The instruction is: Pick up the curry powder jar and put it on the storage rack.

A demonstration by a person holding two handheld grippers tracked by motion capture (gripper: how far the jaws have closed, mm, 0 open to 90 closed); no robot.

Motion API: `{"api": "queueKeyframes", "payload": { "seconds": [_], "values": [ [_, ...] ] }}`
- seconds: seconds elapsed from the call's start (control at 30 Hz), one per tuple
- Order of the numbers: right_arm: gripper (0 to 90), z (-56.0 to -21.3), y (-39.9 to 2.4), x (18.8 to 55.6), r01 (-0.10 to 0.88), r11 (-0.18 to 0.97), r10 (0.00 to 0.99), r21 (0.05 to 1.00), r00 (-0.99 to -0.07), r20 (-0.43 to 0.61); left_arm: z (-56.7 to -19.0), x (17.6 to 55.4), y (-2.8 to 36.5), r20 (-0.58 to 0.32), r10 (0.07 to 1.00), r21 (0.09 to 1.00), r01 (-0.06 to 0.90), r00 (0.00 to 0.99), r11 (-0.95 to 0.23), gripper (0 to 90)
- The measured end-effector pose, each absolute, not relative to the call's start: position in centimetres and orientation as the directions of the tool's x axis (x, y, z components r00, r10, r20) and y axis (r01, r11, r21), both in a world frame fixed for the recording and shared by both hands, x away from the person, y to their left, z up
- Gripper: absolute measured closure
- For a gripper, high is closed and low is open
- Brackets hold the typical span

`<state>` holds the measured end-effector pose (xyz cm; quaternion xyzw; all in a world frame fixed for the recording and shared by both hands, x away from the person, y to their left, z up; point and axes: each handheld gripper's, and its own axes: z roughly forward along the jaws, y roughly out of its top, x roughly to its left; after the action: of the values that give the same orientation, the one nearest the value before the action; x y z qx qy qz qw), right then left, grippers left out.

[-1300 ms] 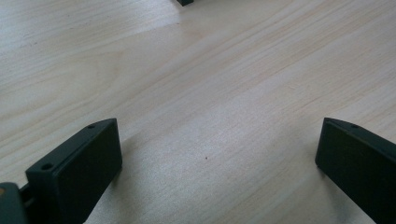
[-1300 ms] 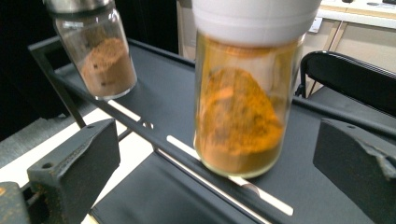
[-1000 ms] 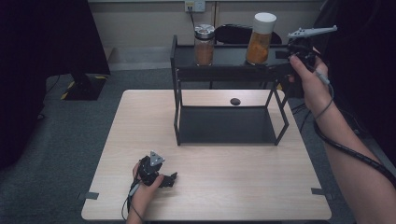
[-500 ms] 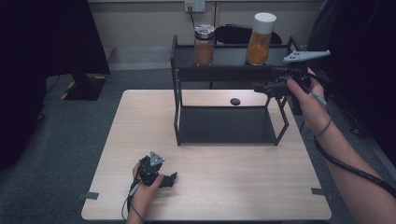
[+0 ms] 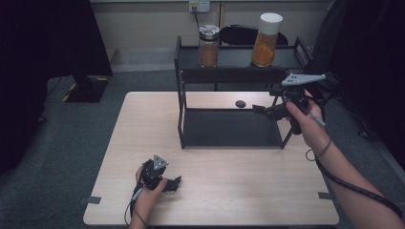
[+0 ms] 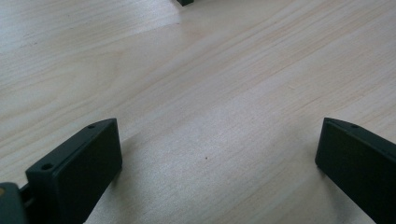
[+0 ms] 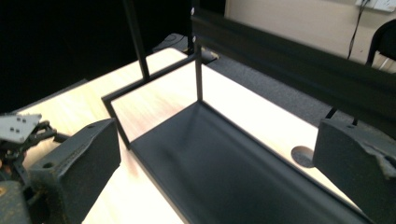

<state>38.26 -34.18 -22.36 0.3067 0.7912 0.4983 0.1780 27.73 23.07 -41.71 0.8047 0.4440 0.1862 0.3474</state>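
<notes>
Biggest thing is the tabletop [image 5: 143, 143], mostly bare wood. The black rack [image 5: 229, 76] stands at its 12 o'clock edge, with the orange jar [image 5: 265, 40] and brown jar [image 5: 208, 46] on its top shelf. Right gripper [image 5: 260, 109] hovers at the rack's 3 o'clock end, fingers wide apart, holding nothing. Left gripper [image 5: 175, 182] rests at 7 o'clock, fingers spread wide too.

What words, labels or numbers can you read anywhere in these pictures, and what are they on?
No text can be read in these pictures.
Left jar: no label legible.
Right jar with the white lid: no label legible.
Black shelf rack: no markings visible.
Wall socket: too small and blurred to show any sign.
Left gripper and right gripper: plain black jaws, no lettering.
</notes>
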Motion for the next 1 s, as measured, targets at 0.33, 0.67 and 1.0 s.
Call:
{"api": "queueKeyframes", "payload": {
  "seconds": [0.33, 0.67, 1.0],
  "values": [
    [0.2, -25.1, -33.6, 38.1, 0.321, 0.321, 0.638, 0.891, -0.768, 0.047, -41.7, 27.7, 23.1, -0.009, 0.844, 0.724, 0.585, 0.537, -0.364, 0.1],
    [0.3, -27.4, -32.9, 37.9, 0.322, 0.325, 0.611, 0.889, -0.789, 0.063, -41.7, 27.7, 23.1, -0.009, 0.844, 0.724, 0.585, 0.537, -0.365, 0.1],
    [0.2, -30.5, -32.4, 37.5, 0.333, 0.325, 0.587, 0.885, -0.805, 0.087, -41.7, 27.7, 23.1, -0.009, 0.844, 0.725, 0.585, 0.536, -0.364, 0.1]
  ]
}}
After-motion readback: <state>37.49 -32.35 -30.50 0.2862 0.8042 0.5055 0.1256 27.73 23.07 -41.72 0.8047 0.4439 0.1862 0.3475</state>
